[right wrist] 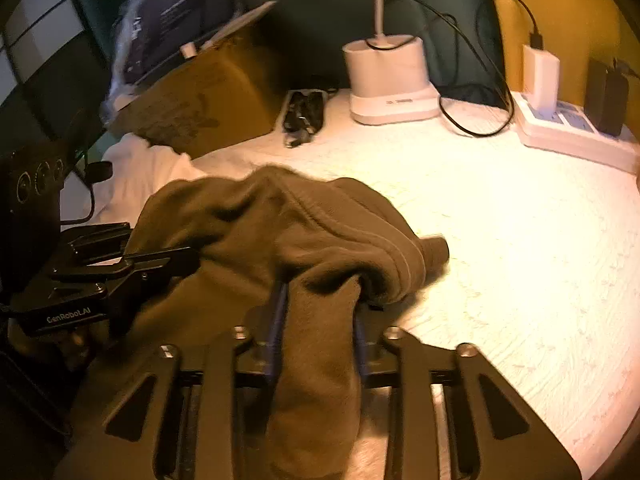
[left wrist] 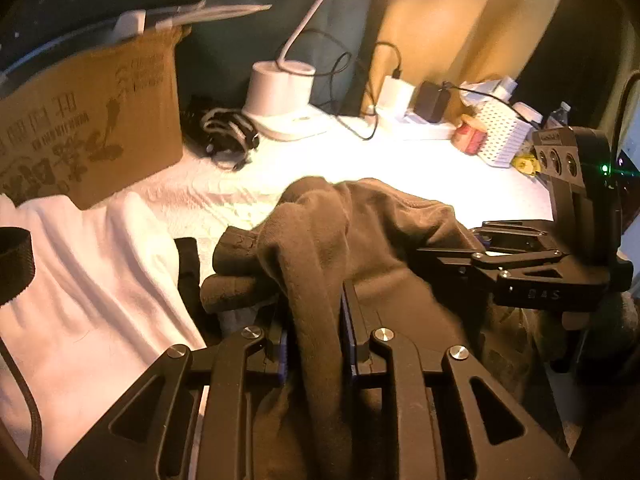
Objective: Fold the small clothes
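Note:
A brown garment [left wrist: 360, 216] lies bunched on the white textured table cover [right wrist: 520, 260]. In the left wrist view my left gripper [left wrist: 313, 306] is shut on a thick fold of it, which runs back between the blue pads. In the right wrist view the brown garment [right wrist: 280, 216] drapes over my right gripper [right wrist: 318, 314]. Its jaws stand apart with a strip of the cloth lying loosely between them. The two grippers are close together, side by side: the right gripper [left wrist: 448, 250] shows at the right of the left view, and the left gripper [right wrist: 168, 258] at the left of the right view.
A cardboard box [left wrist: 92, 120] stands at the back left, with a white cloth [left wrist: 80, 264] spread in front of it. Behind the garment are a white lamp base [right wrist: 388, 76], black cables [left wrist: 228, 132], a power strip [right wrist: 568, 128] and a white basket [left wrist: 500, 136].

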The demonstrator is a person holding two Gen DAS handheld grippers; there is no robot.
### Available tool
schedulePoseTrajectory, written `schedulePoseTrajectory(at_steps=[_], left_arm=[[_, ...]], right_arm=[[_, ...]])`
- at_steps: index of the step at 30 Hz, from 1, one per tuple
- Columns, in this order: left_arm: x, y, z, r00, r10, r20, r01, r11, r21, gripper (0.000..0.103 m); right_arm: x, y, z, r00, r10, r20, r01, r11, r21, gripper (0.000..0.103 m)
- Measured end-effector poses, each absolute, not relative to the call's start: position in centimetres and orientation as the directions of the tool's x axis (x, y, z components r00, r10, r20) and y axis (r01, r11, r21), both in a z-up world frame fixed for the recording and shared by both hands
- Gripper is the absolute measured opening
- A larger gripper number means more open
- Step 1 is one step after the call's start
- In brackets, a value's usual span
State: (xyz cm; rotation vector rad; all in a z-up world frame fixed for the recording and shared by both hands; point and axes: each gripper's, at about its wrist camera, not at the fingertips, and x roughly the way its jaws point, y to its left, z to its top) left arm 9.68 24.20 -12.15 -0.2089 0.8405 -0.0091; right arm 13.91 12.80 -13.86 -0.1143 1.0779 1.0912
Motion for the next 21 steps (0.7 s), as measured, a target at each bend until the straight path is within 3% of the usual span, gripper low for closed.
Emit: schedulePoseTrajectory(at_steps=[5,10,14,21], left_arm=[[10.3,24.9,-12.6,0.647,-0.099,-0.756,-0.079,0.977,-0.196,0.020],[11.1,25.9,-12.3,0.649,-0.058,-0.759,-0.103,0.981,-0.163,0.020],[11.8,27.5,-12.4,0.643,-0.028,-0.765,-0.137,0.979,-0.151,0.020],[11.9,27.9,-12.4,0.640,0.009,-0.769,-0.157,0.980,-0.119,0.024]], right_arm=[[15.9,12.1,-14.0,0.038,0.682,-0.730,-0.713,0.531,0.458,0.054],[17.3,11.9,-13.8,0.038,0.710,-0.703,-0.706,0.517,0.485,0.054],[17.7,12.4,-14.4,0.135,0.630,-0.765,-0.718,0.594,0.363,0.054],[17.7,11.8,-14.4,0.214,0.567,-0.795,-0.726,0.637,0.259,0.054]])
